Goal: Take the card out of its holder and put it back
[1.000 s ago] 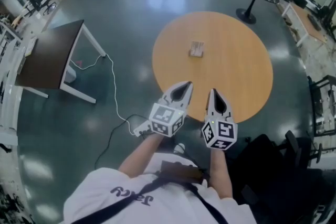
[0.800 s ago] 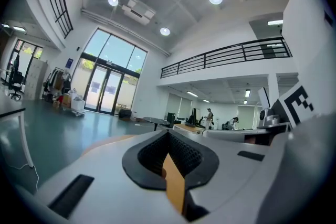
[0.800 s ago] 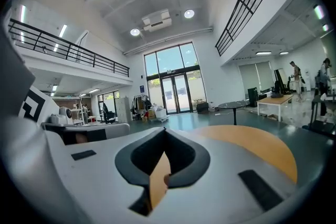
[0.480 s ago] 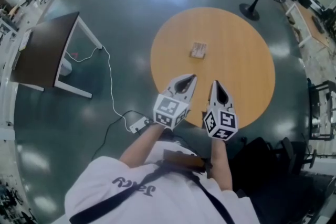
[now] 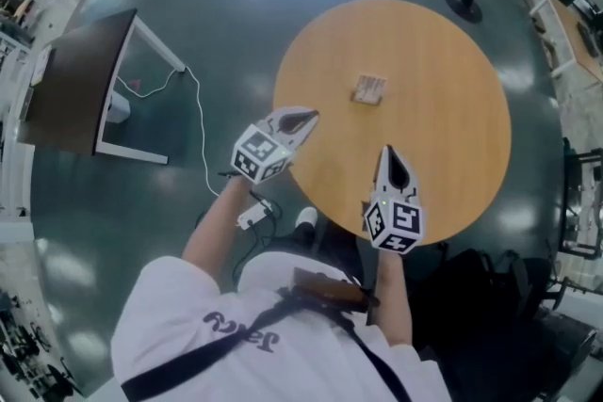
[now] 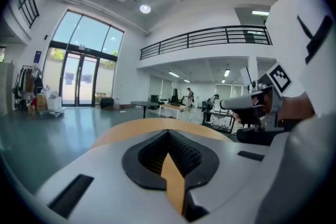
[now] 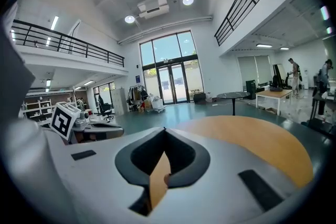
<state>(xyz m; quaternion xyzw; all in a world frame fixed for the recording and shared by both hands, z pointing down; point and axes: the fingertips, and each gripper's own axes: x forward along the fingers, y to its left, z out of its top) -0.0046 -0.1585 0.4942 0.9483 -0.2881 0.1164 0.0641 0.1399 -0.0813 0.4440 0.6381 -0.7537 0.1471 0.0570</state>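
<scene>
You have not started the job proper. The card holder (image 5: 369,88) lies flat on the round table (image 5: 443,61), a little toward 11 o'clock from the table's centre, and nothing is touching it. It is too small in the head view to tell the card from the holder, so whether the card sits fully inside cannot be read; nothing lies loose on the wood beside it.

Your left gripper (image 5: 303,117) hangs at the table's 9 o'clock edge with its jaws pressed together on nothing. The holder is off at about 2 o'clock from its tips, well apart. Your right gripper (image 5: 390,155) is over the near part of the table, toward 6 o'clock. Its jaws are closed and empty too, and the holder is at about 11 o'clock from it.

Everything is left to do: reach the holder, part the jaws, steady the holder with one gripper, draw the card out with the other, then slide it back in.
</scene>
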